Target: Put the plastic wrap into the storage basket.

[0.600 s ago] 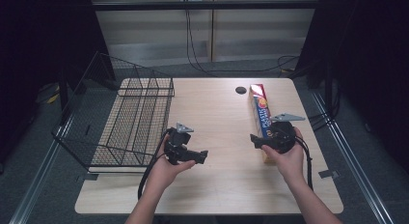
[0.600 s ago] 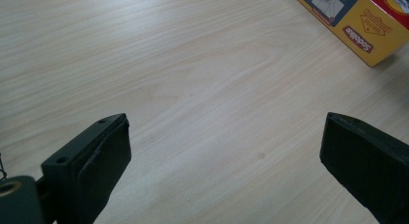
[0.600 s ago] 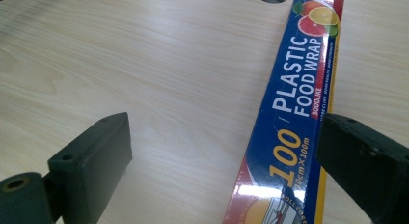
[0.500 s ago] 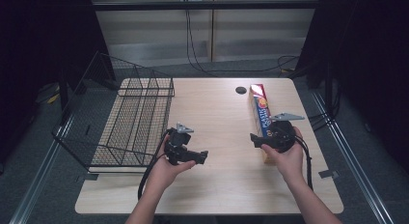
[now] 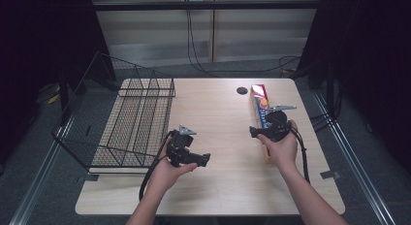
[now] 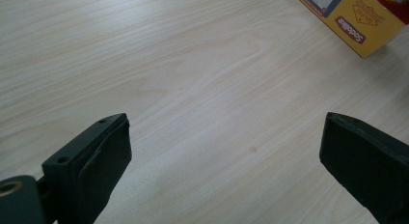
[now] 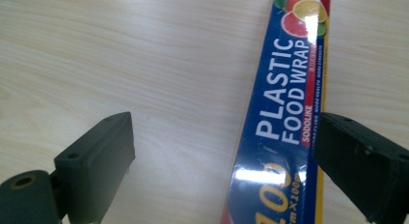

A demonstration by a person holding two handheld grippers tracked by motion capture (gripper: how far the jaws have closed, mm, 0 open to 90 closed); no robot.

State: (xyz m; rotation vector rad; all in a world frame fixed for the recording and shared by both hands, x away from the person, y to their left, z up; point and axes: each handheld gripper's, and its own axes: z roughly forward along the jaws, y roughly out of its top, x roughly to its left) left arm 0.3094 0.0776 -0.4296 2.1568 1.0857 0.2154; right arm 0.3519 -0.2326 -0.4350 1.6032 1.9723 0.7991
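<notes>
Jaws gape on both grippers (nothing held); right gripper (image 7: 226, 171) hangs over box (image 7: 284, 113), seemingly to grasp it; left gripper (image 6: 226, 166) waits over table (image 6: 193, 64).

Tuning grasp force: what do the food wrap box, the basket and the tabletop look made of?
Food wrap box: printed cardboard by the look, glossy; a glare streak runs across the lettering. Basket: thin black wire mesh, probably coated metal, matte. Table: pale wood-grain surface, smooth and matte; likely laminate rather than solid wood, though the pictures leave that open.
</notes>
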